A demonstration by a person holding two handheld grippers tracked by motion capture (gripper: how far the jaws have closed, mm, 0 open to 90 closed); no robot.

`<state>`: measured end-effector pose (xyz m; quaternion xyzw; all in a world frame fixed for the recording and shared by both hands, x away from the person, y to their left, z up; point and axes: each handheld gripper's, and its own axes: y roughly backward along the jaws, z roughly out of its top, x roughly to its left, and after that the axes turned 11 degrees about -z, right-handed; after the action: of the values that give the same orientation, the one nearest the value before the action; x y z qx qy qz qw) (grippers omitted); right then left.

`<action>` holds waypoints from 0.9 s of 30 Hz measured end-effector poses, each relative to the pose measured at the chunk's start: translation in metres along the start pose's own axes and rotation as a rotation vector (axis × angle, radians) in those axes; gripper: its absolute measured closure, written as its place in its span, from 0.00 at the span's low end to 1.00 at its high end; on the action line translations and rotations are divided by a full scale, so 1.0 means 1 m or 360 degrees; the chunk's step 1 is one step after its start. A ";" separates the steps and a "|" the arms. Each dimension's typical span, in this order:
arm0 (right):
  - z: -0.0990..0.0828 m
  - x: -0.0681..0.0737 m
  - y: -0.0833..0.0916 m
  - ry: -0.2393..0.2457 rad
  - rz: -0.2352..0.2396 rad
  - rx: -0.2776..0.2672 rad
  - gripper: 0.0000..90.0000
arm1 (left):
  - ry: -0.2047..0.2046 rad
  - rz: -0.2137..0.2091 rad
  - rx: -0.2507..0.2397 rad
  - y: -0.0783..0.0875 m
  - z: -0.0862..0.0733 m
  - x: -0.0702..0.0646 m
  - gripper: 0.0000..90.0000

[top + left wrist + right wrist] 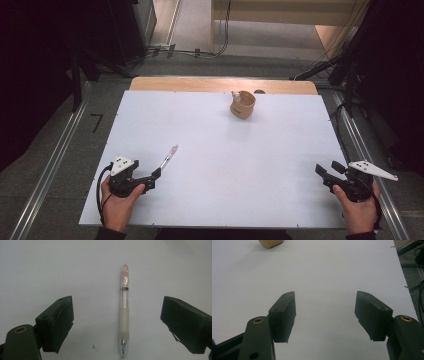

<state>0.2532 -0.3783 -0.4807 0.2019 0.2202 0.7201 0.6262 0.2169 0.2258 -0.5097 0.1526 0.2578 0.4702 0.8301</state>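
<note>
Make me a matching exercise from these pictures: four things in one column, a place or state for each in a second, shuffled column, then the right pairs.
Things:
1. pen
2. tan cup
3. left gripper
4. right gripper

Places or states:
A. stands near the table's far edge
B. jaws open over bare white table
C. lies flat on the table, its pink end pointing away from the left gripper
D. jaws open on either side of the pen, not touching it

Pairs: 1-C, 2-A, 3-D, 4-B

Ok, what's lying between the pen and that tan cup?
Nothing: in the high view, bare white table separates the pen from the cup.
</note>
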 end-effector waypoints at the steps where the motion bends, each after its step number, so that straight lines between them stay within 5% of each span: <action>1: 0.000 0.000 0.000 0.0000 0.0000 0.0000 0.35 | -0.0002 0.0005 0.0008 -0.001 0.000 0.000 0.13; 27: -0.002 -0.001 0.000 0.0004 0.0001 0.0017 0.34 | -0.0014 -0.0057 0.0096 -0.011 -0.001 -0.007 0.16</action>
<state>0.2521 -0.3796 -0.4818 0.2044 0.2247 0.7195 0.6246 0.2207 0.2140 -0.5139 0.1751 0.2710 0.4465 0.8346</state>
